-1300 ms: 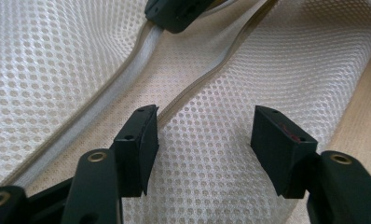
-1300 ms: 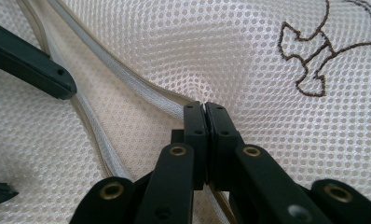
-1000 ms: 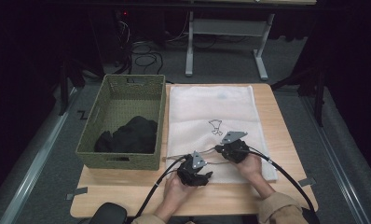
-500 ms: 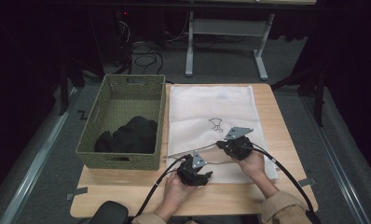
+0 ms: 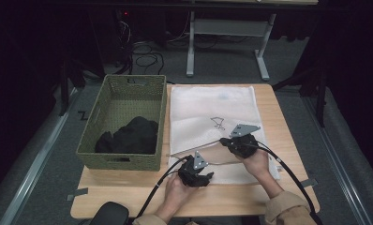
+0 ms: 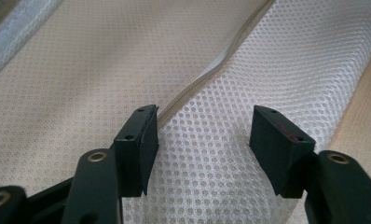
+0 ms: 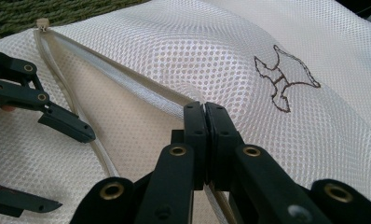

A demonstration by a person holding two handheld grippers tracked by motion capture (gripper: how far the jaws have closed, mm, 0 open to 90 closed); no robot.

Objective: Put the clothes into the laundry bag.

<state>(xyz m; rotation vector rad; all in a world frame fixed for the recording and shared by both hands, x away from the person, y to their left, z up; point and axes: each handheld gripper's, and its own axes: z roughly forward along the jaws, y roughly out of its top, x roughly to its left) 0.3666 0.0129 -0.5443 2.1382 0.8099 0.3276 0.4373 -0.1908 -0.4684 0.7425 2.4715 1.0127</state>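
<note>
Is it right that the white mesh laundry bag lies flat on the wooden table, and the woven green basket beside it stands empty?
Not quite. The woven green basket is not empty: the high view shows dark black clothing inside. The white mesh laundry bag does lie on the wooden table.

the right claw [image 7: 204, 140] is pinched on the upper edge of the bag [image 5: 208, 112], lifting it so a mouth gapes to its left. the left claw [image 6: 202, 140] stands spread over the lower layer, nothing between its pads. beyond it to the left, the basket [image 5: 91, 136] wall blocks the way.
</note>
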